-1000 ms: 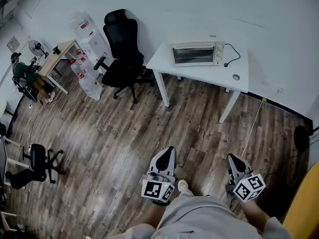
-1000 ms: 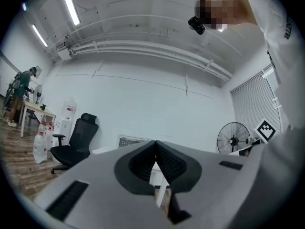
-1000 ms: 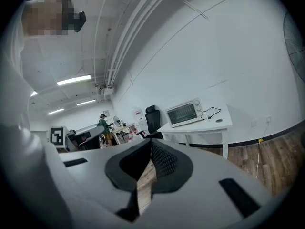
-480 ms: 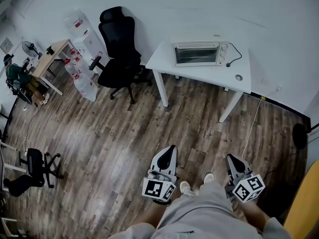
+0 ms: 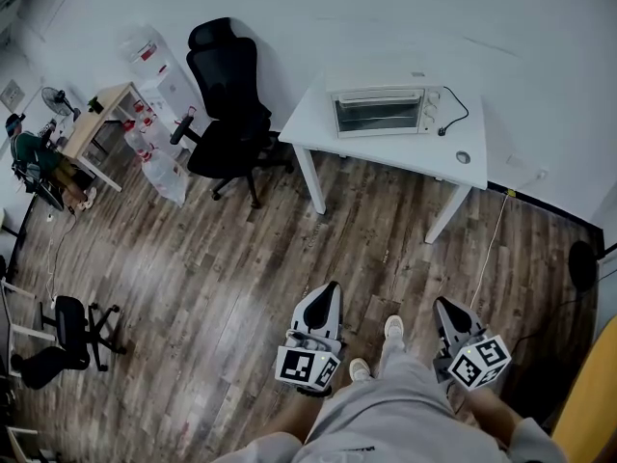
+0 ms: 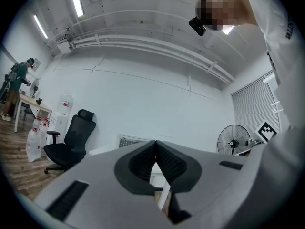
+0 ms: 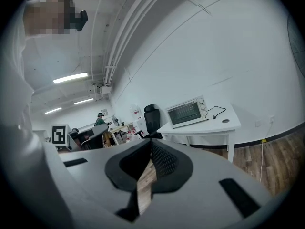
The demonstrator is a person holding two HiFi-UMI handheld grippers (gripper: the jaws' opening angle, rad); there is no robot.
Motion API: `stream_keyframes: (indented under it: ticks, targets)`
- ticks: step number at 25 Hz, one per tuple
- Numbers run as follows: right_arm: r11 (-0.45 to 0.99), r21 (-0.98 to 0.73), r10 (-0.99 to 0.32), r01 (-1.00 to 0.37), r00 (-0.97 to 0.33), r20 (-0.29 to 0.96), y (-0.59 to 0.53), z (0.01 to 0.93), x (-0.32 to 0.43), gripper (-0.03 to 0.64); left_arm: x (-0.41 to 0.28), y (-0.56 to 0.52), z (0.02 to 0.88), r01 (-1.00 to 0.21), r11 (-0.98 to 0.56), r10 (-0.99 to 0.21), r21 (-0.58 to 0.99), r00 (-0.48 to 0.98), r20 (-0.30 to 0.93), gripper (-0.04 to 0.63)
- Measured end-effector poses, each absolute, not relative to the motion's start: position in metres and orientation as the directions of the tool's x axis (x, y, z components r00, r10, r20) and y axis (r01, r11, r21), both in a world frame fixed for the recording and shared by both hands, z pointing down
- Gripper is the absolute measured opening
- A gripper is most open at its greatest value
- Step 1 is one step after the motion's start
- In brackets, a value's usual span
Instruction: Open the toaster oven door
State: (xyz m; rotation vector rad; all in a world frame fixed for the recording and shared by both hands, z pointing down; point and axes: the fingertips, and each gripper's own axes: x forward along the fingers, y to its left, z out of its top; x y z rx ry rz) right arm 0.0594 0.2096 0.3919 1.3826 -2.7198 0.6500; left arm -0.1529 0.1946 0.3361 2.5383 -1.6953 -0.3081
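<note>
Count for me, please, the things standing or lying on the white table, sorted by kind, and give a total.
On the white table:
Toaster oven: 1
Black cord with plug: 1
Small round grey disc: 1
Total: 3

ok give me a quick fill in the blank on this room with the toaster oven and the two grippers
1. The toaster oven stands on a white ____.
2. Its door is ____.
3. The office chair to its left in the head view is ____ in colour.
4. The left gripper and the right gripper each have their jaws ____, with nothing between them.

Missing words: table; closed; black; shut.
</note>
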Motion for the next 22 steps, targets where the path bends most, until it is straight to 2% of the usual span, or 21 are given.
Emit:
stream_keyframes:
  ticks: [22]
  targets:
    - [0.603, -0.39, -0.694, -0.696, -0.699, 0.173, 0.031, 0.386, 0.099, 0.017, -0.096, 0.032, 0.317, -0.936, -0.325, -0.943, 0.132, 0.31, -0.122, 0.008]
